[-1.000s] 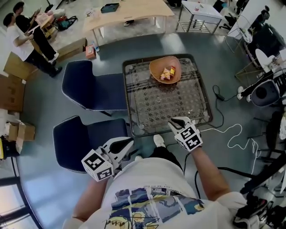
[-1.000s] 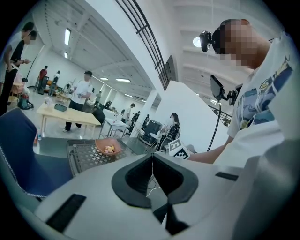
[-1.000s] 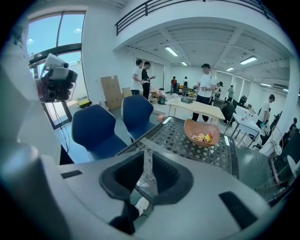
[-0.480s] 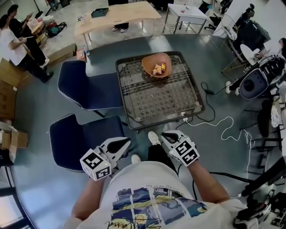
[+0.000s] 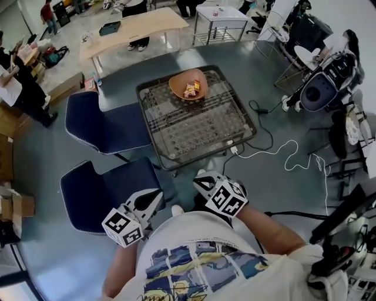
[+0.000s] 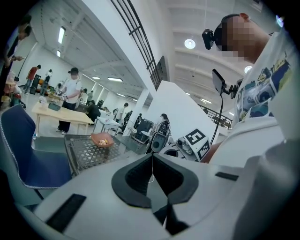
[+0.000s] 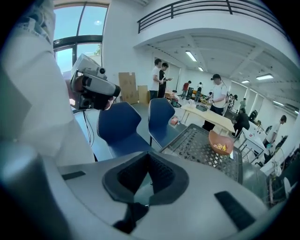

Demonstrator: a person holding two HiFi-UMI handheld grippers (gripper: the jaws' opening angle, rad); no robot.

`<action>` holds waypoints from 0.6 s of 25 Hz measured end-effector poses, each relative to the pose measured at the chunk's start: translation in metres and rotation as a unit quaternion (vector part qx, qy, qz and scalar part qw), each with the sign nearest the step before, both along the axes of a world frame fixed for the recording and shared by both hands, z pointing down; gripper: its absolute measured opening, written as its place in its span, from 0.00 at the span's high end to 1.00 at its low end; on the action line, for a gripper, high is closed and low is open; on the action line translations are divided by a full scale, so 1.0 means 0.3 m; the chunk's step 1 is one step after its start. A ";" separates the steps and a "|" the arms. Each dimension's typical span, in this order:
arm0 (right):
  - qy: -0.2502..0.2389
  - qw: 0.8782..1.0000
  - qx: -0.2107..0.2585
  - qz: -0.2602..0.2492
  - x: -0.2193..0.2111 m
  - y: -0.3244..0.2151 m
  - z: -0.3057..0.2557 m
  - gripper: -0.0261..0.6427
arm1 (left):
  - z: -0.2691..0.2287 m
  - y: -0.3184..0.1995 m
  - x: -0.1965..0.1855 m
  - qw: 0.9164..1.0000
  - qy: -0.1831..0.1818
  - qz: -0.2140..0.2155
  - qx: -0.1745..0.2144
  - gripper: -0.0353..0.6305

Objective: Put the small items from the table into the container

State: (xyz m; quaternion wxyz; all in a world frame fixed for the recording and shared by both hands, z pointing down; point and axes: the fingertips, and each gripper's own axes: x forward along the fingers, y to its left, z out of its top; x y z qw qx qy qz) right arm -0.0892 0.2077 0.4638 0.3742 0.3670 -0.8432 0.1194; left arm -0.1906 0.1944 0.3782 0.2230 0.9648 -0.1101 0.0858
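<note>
Several small packets (image 5: pixel 191 89), yellow, orange and red, lie heaped in an orange bowl (image 5: pixel 180 83). They are too small to tell which way any one points. The bowl stands upright with its mouth up, near the middle of the far edge of the low table (image 5: pixel 158 143). It looks faintly oval in the head view, with no clear long axis. The rest of the tabletop, clear glass over a wire grid in a dark frame, shows no loose items.

Both grippers hang close to the person's body, well apart from the table. The left gripper (image 5: pixel 156 195) has its jaws pressed together with nothing between them, as the left gripper view shows. It points roughly level toward the table. The right gripper (image 5: pixel 200 180) also has its jaws together and holds nothing. It tilts downward toward the near table edge.

Two blue chairs (image 5: pixel 106 120) stand to the left of the table on a grey-blue floor. A white cable (image 5: pixel 286 160) snakes across the floor to the right. Beyond the low table are a long wooden table (image 5: pixel 132 28) and a small white table (image 5: pixel 221 16). People stand in the background.
</note>
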 end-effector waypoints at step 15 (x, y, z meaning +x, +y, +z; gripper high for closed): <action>0.002 0.999 0.019 -0.028 -0.064 -0.047 -0.014 0.95 | 0.047 0.001 -0.005 1.000 -0.001 0.000 -0.015 0.93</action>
